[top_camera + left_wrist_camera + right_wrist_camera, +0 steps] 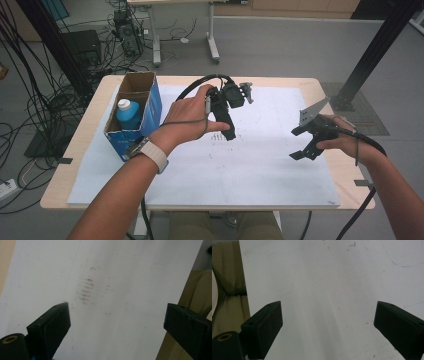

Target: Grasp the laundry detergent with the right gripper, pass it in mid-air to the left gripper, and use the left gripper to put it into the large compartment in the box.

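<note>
My left gripper (227,131) hangs over the middle of the white paper sheet (260,165), held in the person's left hand with its cable looping up behind. In the left gripper view its jaws (116,315) stand wide open with nothing between them, above faint brown smudges (86,290) on the sheet. My right gripper (298,144) hovers over the sheet's right part, held in the right hand. Its jaws (328,312) are also open and empty over bare paper.
A blue cardboard box (152,107) with its top open stands at the table's left, just left of the left hand. A blue bottle with a white cap (129,114) stands inside it. The wooden table edge (345,170) borders the sheet. Cables lie on the floor at left.
</note>
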`<action>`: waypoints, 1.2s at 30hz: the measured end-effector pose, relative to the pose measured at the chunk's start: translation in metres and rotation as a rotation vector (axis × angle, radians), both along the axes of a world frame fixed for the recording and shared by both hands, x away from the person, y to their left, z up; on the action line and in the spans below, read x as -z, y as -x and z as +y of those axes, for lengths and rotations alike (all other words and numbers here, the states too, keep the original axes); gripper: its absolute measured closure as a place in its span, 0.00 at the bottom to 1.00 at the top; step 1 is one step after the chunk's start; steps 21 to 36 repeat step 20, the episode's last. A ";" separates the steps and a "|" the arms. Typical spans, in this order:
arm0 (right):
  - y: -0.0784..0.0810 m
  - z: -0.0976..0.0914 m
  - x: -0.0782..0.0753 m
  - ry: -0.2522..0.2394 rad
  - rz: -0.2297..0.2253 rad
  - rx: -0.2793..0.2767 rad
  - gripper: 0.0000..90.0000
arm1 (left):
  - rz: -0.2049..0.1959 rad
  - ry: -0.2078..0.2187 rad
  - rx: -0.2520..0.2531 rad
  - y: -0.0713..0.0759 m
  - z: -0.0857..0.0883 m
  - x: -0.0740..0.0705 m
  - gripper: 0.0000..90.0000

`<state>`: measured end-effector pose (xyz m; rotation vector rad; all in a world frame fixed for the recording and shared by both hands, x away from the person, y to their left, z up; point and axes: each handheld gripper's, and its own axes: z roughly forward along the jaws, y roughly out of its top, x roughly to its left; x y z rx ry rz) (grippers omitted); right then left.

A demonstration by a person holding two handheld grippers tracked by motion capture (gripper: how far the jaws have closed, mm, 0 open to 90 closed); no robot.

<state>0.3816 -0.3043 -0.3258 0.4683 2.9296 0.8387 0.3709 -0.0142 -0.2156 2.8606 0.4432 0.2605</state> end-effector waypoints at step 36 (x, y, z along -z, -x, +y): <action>0.000 -0.001 0.003 -0.005 0.002 0.000 0.09 | 0.006 -0.006 -0.008 -0.003 0.001 0.001 0.09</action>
